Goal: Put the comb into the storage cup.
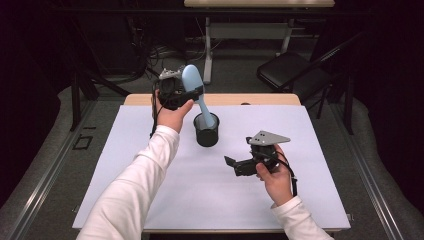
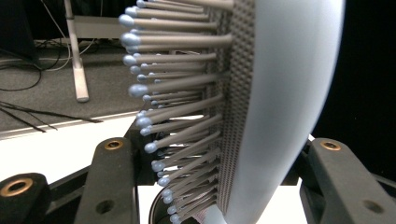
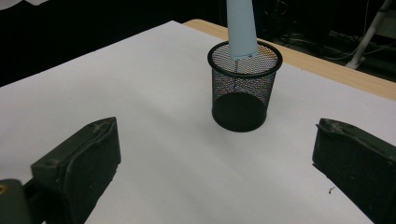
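My left gripper (image 1: 189,93) is shut on the head of a light blue hairbrush (image 1: 191,79), held above the table's far middle. In the left gripper view the brush (image 2: 280,93) sits between the two jaws with its bristles (image 2: 177,93) pointing left. Its handle (image 3: 240,28) slants down into a black mesh cup (image 1: 206,131) and the tip sits just inside the rim. My right gripper (image 1: 234,167) stands open low over the table to the right of the cup (image 3: 243,88), pointing at it, with nothing between its jaws.
A white sheet (image 1: 150,200) covers the table, and a strip of bare wood (image 1: 260,99) shows along the far edge. Beyond the table stand a black folding chair (image 1: 287,67) and the white legs of a desk (image 1: 207,45), with cables on the floor.
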A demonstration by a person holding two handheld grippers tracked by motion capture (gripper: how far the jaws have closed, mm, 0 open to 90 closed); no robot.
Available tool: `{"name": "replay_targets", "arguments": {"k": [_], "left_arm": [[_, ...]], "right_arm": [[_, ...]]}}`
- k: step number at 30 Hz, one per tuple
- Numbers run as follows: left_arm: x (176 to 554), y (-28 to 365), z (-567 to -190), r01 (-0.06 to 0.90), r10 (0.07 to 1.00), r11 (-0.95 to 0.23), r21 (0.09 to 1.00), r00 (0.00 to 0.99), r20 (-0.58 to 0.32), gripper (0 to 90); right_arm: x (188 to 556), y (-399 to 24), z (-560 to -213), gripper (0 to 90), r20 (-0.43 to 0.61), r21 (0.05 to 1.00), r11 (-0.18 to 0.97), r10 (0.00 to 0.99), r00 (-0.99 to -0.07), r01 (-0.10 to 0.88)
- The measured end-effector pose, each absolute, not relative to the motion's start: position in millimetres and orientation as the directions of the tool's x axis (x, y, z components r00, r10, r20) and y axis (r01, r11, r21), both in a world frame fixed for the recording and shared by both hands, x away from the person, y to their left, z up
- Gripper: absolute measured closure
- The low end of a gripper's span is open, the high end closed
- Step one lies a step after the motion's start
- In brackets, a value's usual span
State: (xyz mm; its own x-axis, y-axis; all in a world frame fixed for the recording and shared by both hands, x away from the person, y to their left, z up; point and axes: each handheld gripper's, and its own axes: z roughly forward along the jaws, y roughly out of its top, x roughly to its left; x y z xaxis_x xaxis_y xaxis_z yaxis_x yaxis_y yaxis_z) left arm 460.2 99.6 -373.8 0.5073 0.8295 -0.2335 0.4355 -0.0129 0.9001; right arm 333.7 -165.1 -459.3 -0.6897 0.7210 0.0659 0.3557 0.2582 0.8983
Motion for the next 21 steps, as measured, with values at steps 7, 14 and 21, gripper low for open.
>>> {"name": "replay_targets", "arguments": {"k": [7, 14, 21], "left_arm": [[462, 97, -378, 0.431, 0.836, -0.024, 0.902, 0.503, -0.218, 48.2], [464, 96, -381, 0.425, 0.848, -0.033, 0.905, 0.491, -0.2, 48.1], [465, 95, -388, 0.417, 0.853, -0.045, 0.908, 0.49, -0.183, 48.1]], "right_arm": [[334, -165, -459, 0.7, 0.066, 0.899, 0.257, 0.721, -0.689, 0.355], [334, -166, -460, 0.7, 0.062, 0.899, 0.26, 0.722, -0.689, 0.354], [334, -166, -460, 0.8, 0.062, 0.899, 0.26, 0.722, -0.689, 0.353]]}}
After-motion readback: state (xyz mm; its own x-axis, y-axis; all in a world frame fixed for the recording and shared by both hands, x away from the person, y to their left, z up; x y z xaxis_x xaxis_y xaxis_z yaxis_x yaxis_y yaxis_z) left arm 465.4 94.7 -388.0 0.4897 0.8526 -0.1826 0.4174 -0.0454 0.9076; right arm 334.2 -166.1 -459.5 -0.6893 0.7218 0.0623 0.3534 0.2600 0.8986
